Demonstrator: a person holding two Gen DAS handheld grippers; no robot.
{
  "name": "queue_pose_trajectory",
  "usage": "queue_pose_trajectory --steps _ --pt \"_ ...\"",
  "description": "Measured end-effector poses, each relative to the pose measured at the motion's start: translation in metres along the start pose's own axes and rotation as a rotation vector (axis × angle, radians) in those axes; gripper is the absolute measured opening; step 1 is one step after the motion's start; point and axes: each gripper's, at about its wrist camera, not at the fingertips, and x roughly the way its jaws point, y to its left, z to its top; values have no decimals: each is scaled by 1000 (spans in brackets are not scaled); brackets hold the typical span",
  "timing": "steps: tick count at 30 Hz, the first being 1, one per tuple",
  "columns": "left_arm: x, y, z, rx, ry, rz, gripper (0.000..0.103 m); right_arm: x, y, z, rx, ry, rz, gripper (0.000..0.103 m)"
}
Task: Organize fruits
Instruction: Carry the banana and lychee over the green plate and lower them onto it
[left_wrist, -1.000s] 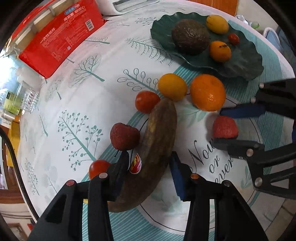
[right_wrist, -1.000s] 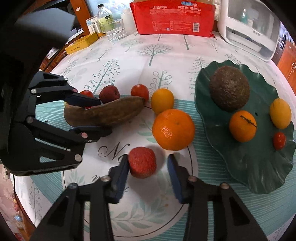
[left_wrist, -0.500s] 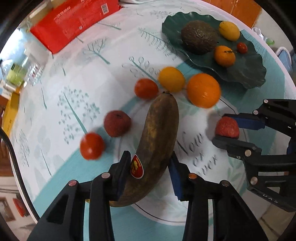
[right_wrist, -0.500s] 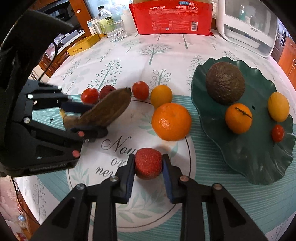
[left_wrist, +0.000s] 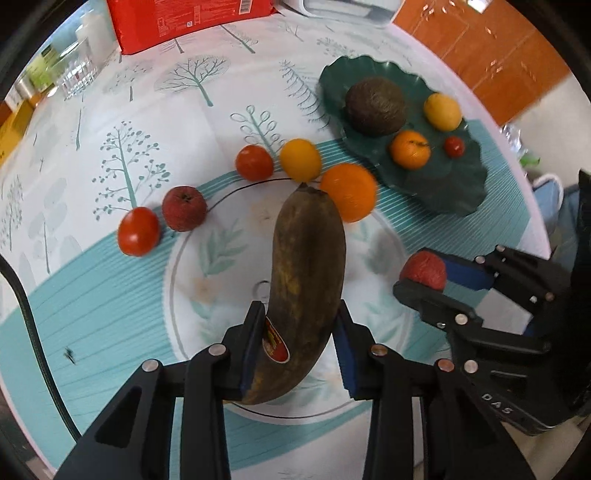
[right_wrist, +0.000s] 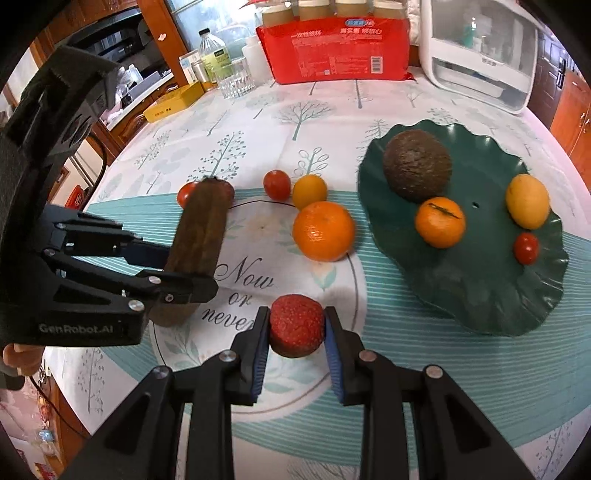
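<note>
Patterned cloth, white with teal trees and bands, covered the counter (right_wrist: 369, 424). At its far edge stood a red package (right_wrist: 334, 50), with a white appliance (right_wrist: 480, 55) to its right and a drinking glass (right_wrist: 236, 79) to its left. On the right lay a dark green leaf-shaped plate (right_wrist: 480, 295), carrying a brown avocado (right_wrist: 416, 164), a small orange (right_wrist: 439, 221), a yellow fruit (right_wrist: 527, 205) and a small tomato (right_wrist: 526, 248).

Left of the plate, a large orange (right_wrist: 323, 230) rested on the cloth, with a yellow citrus (right_wrist: 309, 191) and a tomato (right_wrist: 277, 184) just beyond it. Further left in the left wrist view sat a dark red fruit (left_wrist: 184, 208) and another tomato (left_wrist: 139, 231), side by side.

The left gripper (left_wrist: 299, 343) had just been closing its jaws, and they were clamped on the near end of a brown overripe banana (left_wrist: 306, 266), whose far tip pointed toward the large orange. The banana bore a red sticker (left_wrist: 275, 341).

The right gripper (right_wrist: 295, 350) had its jaws clenched on a red lychee-like fruit (right_wrist: 296, 330), near the middle of the cloth, left of the plate.
</note>
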Motion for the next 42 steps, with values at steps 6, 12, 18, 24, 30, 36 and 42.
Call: queue_pose_trajectory --steps 6,12,18,24,30,36,42 --pt "-13 -25 2 -30 -43 -71 34 -16 -12 -6 23 -24 -10 28" --pt "-22 -56 11 -18 -71 -129 34 -37 -28 -11 49 -55 -30 28" --pt "-31 -82 30 -2 -100 -179 34 -65 -59 -12 91 -110 -87 28" --pt "-32 -110 68 1 -133 -170 34 -72 -93 -2 141 -136 -162 28" --pt "-16 -130 116 -28 -144 -182 34 -58 -126 14 182 -125 -232 28" --pt "9 -141 151 -61 -134 -166 34 -47 -151 31 198 -107 -300 28" --pt "24 -134 171 -110 -131 -154 34 -39 -161 42 196 -85 -321 28"
